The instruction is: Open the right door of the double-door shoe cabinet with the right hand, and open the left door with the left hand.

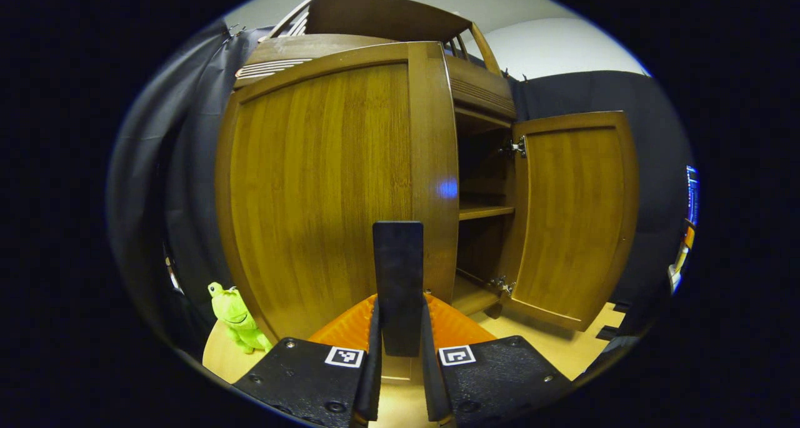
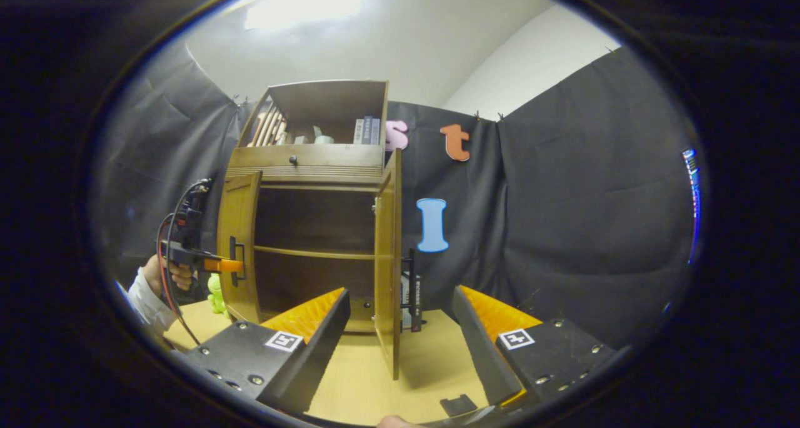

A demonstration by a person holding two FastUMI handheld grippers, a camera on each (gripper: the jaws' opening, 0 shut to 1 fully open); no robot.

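Left hand-held gripper [image 1: 398, 328] is pinching the left door [image 1: 325, 190] handle [image 1: 398, 284], right hand-held gripper [image 2: 400, 328] sits spread wide near the open right door [image 2: 389, 259].

Pale wooden floor [image 2: 375, 384] under the shoe cabinet [image 2: 312, 165]; green plush frog [image 1: 236, 318] beside it.

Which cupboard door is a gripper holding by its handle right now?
The left door. The left gripper is shut on its handle. The right door stands wide open, apart from the open right gripper.
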